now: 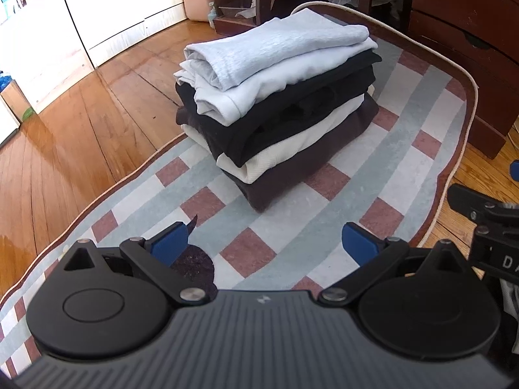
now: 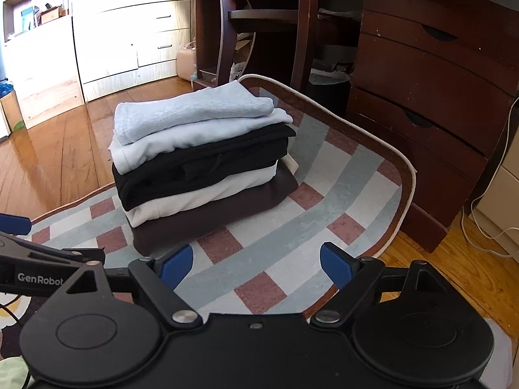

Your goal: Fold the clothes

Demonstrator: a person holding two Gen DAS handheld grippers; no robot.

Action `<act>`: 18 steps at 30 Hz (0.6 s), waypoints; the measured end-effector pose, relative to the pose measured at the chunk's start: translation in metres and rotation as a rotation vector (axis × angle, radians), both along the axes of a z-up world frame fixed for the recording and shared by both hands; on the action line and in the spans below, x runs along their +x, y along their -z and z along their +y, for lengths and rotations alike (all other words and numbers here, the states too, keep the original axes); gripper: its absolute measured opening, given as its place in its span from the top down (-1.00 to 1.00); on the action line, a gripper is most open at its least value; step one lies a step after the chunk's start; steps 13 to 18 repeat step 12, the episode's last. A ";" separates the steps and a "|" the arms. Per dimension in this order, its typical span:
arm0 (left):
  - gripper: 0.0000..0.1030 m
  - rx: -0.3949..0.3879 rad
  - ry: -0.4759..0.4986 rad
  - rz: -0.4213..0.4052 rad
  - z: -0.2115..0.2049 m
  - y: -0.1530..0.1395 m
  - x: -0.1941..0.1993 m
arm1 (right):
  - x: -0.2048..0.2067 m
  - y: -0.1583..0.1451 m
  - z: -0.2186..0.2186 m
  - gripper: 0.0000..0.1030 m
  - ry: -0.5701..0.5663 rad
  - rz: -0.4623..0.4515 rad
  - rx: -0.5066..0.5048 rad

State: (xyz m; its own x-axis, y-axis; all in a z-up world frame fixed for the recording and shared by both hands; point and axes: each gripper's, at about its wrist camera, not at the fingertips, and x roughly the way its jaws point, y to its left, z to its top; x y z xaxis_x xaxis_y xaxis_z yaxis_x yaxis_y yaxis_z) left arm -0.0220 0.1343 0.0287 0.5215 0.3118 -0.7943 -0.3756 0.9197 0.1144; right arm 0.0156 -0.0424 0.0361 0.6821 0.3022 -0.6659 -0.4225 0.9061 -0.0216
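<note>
Here, folded clothes (image 1: 275, 103) stacked on rug (image 1: 405, 149); both grippers' jaws wide, empty

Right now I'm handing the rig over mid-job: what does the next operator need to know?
Left gripper: open, holding nothing.
Right gripper: open, holding nothing.
Both point down at the checked rug, short of the pile.
Done: folded stack sits on the rug, pale blue top uppermost, dark brown piece at the bottom.
Left: no unfolded garment clearly in view; check outside the frames.
</note>
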 end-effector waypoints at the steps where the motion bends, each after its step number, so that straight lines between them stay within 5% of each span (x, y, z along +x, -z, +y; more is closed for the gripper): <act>1: -1.00 0.003 0.002 -0.001 -0.001 0.000 0.000 | 0.000 0.000 0.000 -0.72 0.000 0.000 0.001; 18: -1.00 0.029 0.005 -0.001 -0.004 -0.002 -0.002 | -0.003 0.001 -0.002 -0.72 -0.003 0.009 0.015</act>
